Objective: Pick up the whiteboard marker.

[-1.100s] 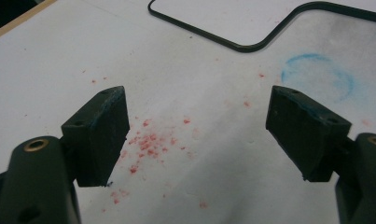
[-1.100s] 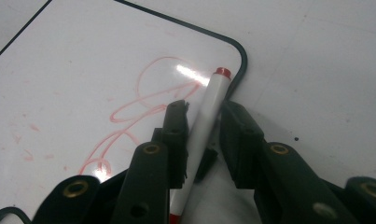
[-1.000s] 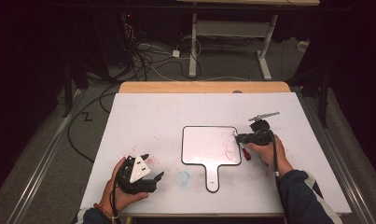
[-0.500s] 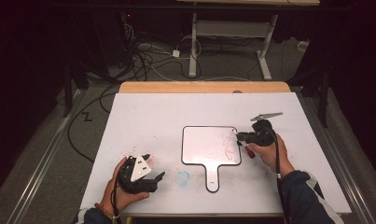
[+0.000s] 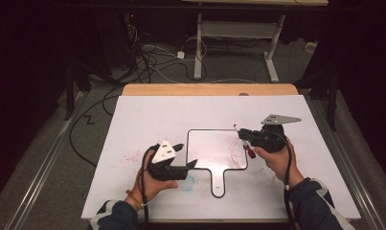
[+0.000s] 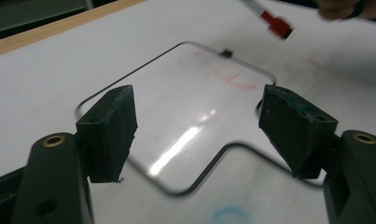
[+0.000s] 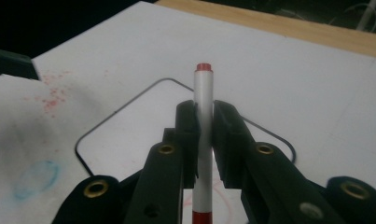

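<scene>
A small white board (image 5: pixel 217 151) with a black rim and a handle lies flat mid-table, with faint red scribbles on it. My right gripper (image 5: pixel 242 134) hovers over its right edge, shut on a white marker (image 5: pixel 251 151) with red ends; in the right gripper view the marker (image 7: pixel 204 93) stands upright between the pads. My left gripper (image 5: pixel 187 155) is at the board's lower left corner, open. Its jaws have just been closing a little, with nothing gripped between them. In the left gripper view the board (image 6: pixel 190 93) lies beyond the gap of my left gripper (image 6: pixel 197 126).
The white table top (image 5: pixel 147 120) carries red speckles (image 5: pixel 133 155) at the left and a blue smudge (image 5: pixel 189 181) near the board's handle. A wooden strip (image 5: pixel 210 89) edges the far side. Cables and a desk frame (image 5: pixel 238 28) lie on the floor beyond.
My left gripper has moved right and up to the board's lower left corner. My right gripper has lifted a little with the marker.
</scene>
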Tool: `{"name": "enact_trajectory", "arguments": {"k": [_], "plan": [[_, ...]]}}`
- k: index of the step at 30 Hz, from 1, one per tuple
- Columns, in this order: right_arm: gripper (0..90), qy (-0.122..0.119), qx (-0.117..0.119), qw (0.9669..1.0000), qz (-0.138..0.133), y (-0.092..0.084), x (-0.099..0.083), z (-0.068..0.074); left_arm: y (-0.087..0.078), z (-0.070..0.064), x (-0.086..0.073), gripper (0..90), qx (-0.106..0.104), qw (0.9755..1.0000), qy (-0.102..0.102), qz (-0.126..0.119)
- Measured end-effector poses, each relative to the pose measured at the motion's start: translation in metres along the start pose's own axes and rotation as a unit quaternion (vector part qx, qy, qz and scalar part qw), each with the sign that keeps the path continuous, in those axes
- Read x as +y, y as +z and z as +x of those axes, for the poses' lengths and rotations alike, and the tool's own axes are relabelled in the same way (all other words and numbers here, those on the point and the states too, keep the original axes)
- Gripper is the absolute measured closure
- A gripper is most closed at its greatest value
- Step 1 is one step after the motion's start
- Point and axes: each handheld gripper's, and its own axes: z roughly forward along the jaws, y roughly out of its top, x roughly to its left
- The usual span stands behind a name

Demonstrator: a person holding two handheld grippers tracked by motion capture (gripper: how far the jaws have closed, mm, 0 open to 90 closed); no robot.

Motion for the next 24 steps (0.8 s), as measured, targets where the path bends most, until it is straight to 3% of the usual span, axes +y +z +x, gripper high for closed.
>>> {"name": "enact_trajectory", "arguments": {"k": [6, 11, 13, 18, 24], "plan": [[81.5, -0.018, 0.033, 0.9986, -0.038, -0.003, 0.004, 0.025, 0.038, -0.018, 0.027, 28.6, -0.061, 0.9978, -0.014, -0.018], [81.5, -0.03, 0.057, 0.9964, -0.055, -0.003, 0.004, 0.046, 0.06, -0.027, 0.039, 32.0, -0.084, 0.9961, -0.017, -0.023], [81.5, -0.039, 0.067, 0.9949, -0.065, -0.003, 0.004, 0.055, 0.066, -0.029, 0.041, 35.0, -0.089, 0.9956, -0.019, -0.024], [81.5, -0.041, 0.076, 0.9938, -0.069, -0.003, 0.003, 0.059, 0.068, -0.03, 0.042, 42.8, -0.093, 0.995, -0.015, -0.034], [81.5, -0.043, 0.086, 0.9927, -0.072, -0.002, 0.002, 0.062, 0.065, -0.027, 0.04, 59.6, -0.093, 0.9947, -0.007, -0.043]]}}
